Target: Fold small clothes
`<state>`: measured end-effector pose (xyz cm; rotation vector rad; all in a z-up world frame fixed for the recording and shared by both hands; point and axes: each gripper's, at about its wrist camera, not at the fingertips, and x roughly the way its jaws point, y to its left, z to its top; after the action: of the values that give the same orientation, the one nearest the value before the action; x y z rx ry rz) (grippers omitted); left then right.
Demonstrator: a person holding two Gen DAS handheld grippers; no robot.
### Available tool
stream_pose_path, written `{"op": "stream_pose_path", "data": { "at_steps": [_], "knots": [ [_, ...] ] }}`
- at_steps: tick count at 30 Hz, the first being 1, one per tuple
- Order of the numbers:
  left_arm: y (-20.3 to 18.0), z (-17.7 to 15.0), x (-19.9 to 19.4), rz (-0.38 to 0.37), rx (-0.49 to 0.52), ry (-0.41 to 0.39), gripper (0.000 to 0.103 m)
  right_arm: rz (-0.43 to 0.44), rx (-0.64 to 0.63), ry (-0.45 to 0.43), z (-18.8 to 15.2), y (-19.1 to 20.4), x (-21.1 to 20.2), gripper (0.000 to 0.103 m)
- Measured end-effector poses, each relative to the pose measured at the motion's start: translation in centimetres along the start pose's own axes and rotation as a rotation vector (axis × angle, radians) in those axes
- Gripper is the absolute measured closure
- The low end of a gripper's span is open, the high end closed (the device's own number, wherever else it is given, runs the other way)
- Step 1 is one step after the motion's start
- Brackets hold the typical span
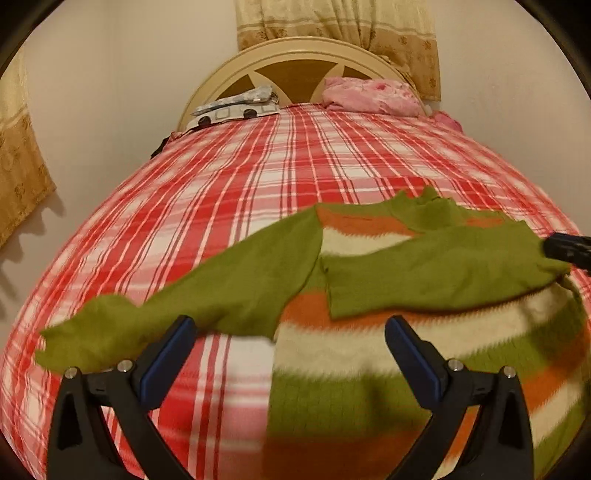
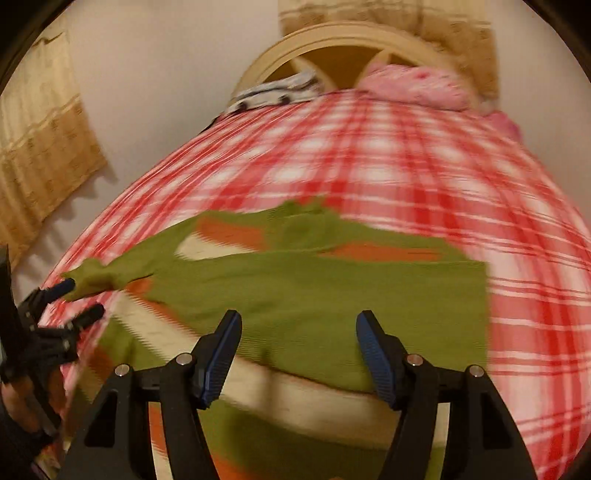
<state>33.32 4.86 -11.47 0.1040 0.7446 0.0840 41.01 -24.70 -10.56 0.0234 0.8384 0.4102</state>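
Garment: green, orange and cream striped knit sweater (image 1: 369, 347) on red plaid bed (image 1: 258, 177); soft, light, limp.
Grip pt: left sleeve cuff (image 1: 74, 339).
Left tool (image 1: 291, 332): spread, empty.
Right tool (image 2: 299, 328): spread, empty.

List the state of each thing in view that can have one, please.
sweater: spread flat on the bed, not folded up yet
right sleeve: folded across the chest
left sleeve: stretched outward
left gripper: open, empty
right gripper: open, empty
bed: covered with red plaid sheet
curtain: drawn closed
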Motion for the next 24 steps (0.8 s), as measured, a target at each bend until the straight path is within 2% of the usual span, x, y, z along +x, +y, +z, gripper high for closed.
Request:
{"op": "stream_pose_path", "data": {
  "at_steps": [4, 8, 11, 13, 16, 20, 23, 24],
  "knots": [
    [-1.7, 1.2, 2.3, 0.066, 0.059, 0.001, 0.000, -0.037, 0.039, 0.015, 0.0, -3.6, -0.1, 0.037],
    [-3.1, 0.7, 5.3, 0.112, 0.118, 0.061, 0.000, -0.123, 0.069, 0.061, -1.2, -6.3, 1.5, 0.037],
    [-3.1, 0.2, 6.3, 0.128, 0.115, 0.094, 0.000, -0.035, 0.134, 0.143, -2.7, -7.1, 3.3, 0.037],
    [-2.7, 0.0, 6.1, 0.115, 0.100, 0.095, 0.000, -0.031, 0.071, 0.147, -3.1, -6.0, 3.5, 0.036],
    [-2.0, 0.3, 5.2, 0.055, 0.077, 0.076, 0.000, 0.000, 0.041, 0.158, -2.9, -5.2, 3.3, 0.036],
    [-1.4, 0.8, 4.1, -0.119, -0.004, 0.074, 0.000, -0.043, 0.031, 0.108, -3.3, -5.1, 3.0, 0.036],
    [-2.3, 1.1, 4.3, -0.161, 0.009, 0.077, 0.002, -0.076, 0.016, 0.075, -4.5, -4.6, 3.1, 0.036],
    [-2.7, 1.2, 4.8, -0.167, 0.015, 0.088, 0.008, -0.088, 0.006, 0.071, -4.7, -4.4, 3.1, 0.035]
  ]
}}
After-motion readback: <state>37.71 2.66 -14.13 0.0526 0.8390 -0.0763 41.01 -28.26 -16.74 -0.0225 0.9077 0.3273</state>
